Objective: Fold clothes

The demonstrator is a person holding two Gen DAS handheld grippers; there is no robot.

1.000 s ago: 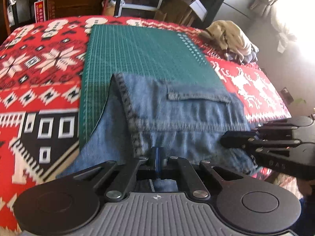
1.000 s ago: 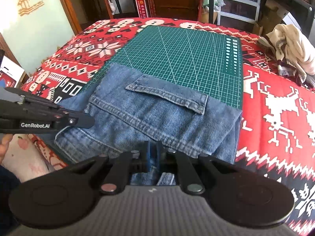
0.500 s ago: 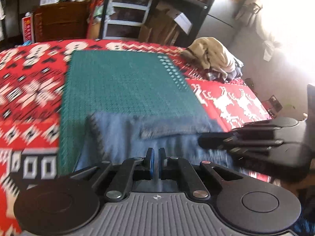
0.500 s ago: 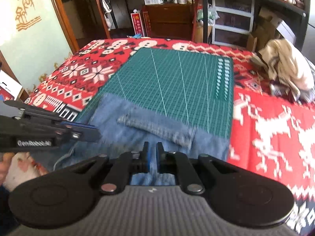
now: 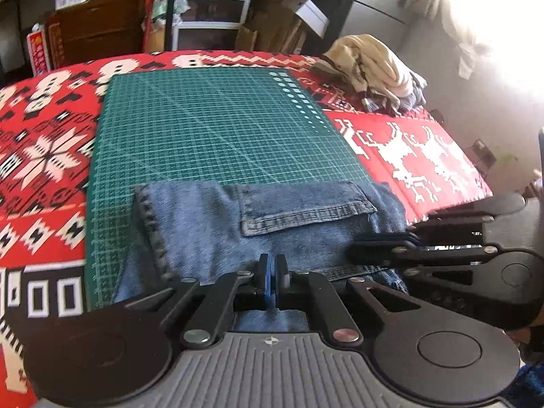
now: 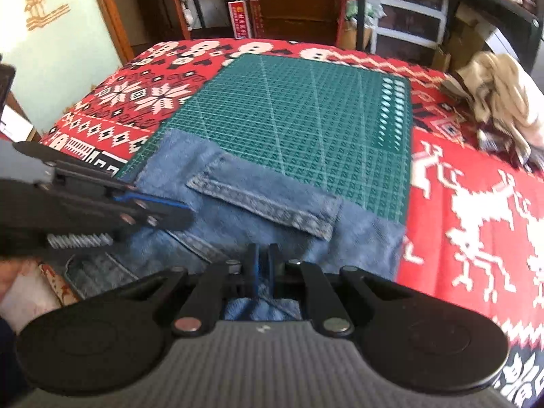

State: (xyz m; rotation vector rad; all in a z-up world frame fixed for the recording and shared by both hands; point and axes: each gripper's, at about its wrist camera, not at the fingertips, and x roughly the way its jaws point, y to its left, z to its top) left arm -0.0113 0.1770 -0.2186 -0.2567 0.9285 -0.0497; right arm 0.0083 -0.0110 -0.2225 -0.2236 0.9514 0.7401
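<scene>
With both the left claw (image 5: 271, 280) & right claw (image 6: 261, 272) clamped on the jeans (image 5: 272, 224) at the bench's near edge, uneven pull could skew the fold or slip denim off the cutting mat (image 5: 217, 129).

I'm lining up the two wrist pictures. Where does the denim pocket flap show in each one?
Left wrist view: the pocket flap lies centre-right, just above the left claw.
Right wrist view: the pocket flap lies near the centre, slanting down to the right, above the right claw.
Shared landmark: the green cutting mat beyond the flap.
</scene>
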